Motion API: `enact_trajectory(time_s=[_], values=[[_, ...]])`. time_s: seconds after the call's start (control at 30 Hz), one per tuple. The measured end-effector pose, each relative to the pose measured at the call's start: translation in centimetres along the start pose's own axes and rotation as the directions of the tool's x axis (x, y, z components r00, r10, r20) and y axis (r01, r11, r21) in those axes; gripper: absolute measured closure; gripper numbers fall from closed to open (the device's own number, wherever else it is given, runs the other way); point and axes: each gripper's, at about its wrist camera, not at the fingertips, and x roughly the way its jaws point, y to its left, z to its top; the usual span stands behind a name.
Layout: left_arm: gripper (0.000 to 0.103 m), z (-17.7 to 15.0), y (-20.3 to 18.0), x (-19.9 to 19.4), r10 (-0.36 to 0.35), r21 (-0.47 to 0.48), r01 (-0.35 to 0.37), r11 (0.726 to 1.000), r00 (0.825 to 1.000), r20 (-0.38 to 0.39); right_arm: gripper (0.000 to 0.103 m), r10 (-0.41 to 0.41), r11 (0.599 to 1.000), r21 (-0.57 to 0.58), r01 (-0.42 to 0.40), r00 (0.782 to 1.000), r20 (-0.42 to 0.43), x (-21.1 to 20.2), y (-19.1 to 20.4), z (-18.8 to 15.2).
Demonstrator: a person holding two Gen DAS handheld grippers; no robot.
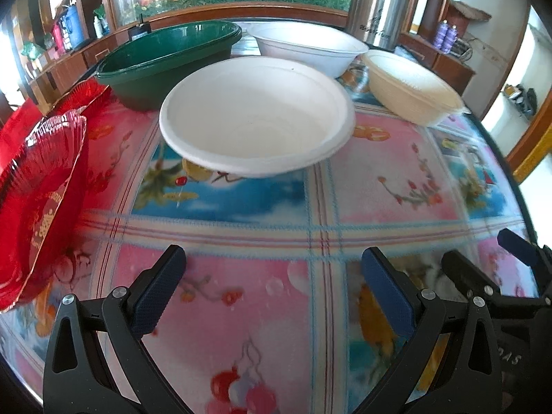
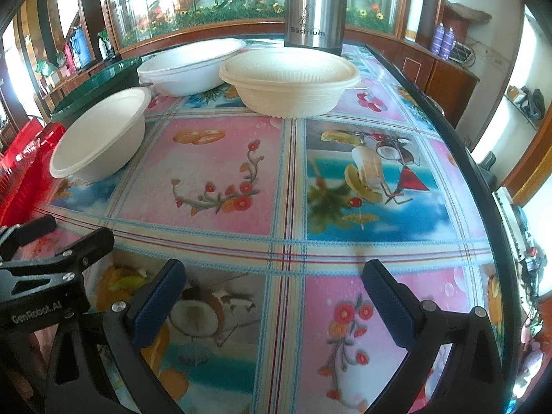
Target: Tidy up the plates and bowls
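Observation:
A white bowl (image 1: pixel 255 117) (image 2: pixel 103 134) sits on the patterned tablecloth ahead of my left gripper (image 1: pixel 272 269), which is open and holds nothing. Behind it stand a dark green bowl (image 1: pixel 165 62) (image 2: pixel 93 86), a second white bowl (image 1: pixel 310 45) (image 2: pixel 189 65) and a cream bowl (image 1: pixel 410 86) (image 2: pixel 289 79). Red glass plates (image 1: pixel 41 186) (image 2: pixel 24 162) lie at the far left. My right gripper (image 2: pixel 276 272) is open above bare cloth, and it also shows at the left wrist view's right edge (image 1: pixel 483 252).
A steel thermos (image 2: pixel 314 3) stands at the back of the table (image 2: pixel 345 248) behind the cream bowl. The table's dark edge (image 2: pixel 476 179) curves along the right. Wooden cabinets and a glass-fronted flower display run behind.

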Motion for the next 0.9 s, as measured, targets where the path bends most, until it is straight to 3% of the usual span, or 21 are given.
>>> enact_trajectory(time_s=[0.13, 0.4, 0.63, 0.9], values=[[0.001, -0.8, 0.1, -1.8, 0.007, 0.024, -0.008, 1.000, 0.999, 0.046, 0.000, -0.031, 0.999, -0.032, 0.032, 0.999, 0.034, -1.7, 0.8, -0.5], [0.001, -1.7, 1.6, -6.0, -0.006, 0.027, 0.003, 1.000, 0.993, 0.122, 0.000, -0.003, 0.999, -0.043, 0.007, 0.995, 0.101, -4.9, 1.8, -0.5], [0.001, -2.3, 4.2, -9.1, 0.003, 0.021, -0.006, 1.000, 0.985, 0.175, 0.000, 0.069, 0.995, -0.080, -0.059, 0.989, 0.132, -6.7, 4.2, 0.3], [0.001, -2.8, 9.2, -11.3, 0.069, -0.016, -0.068, 0.998, 0.976, 0.206, 0.000, 0.188, 0.968, -0.188, -0.164, 0.975, 0.120, -6.8, 9.4, 0.7]])
